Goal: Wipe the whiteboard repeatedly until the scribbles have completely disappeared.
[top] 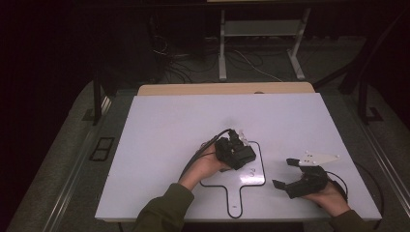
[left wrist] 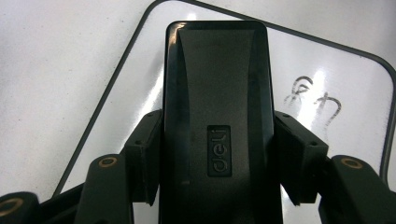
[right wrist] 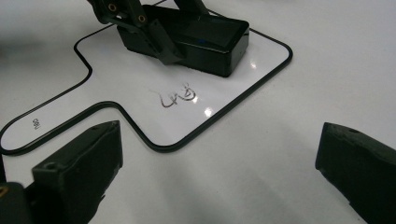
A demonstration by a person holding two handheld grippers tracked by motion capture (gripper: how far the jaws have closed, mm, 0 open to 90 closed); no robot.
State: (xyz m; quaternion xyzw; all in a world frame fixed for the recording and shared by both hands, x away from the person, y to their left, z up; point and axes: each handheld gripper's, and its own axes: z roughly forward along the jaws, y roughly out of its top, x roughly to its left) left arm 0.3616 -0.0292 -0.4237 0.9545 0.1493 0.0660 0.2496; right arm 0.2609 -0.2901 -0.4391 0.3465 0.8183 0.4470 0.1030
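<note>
At the lower right of the high view the right claw (top: 283,173) rests on the table (top: 159,125) with its jaws wide apart and nothing between them, apparently waiting clear of the work. Further in, at centre frame, the left claw (top: 231,141) is clamped across the sides of the black eraser (left wrist: 217,102), pressed flat on the small handled whiteboard (right wrist: 140,79), judged ready to wipe the scribble (right wrist: 177,98) just beside it; nothing obstructs, with desk frames and cables on the floor beyond
</note>
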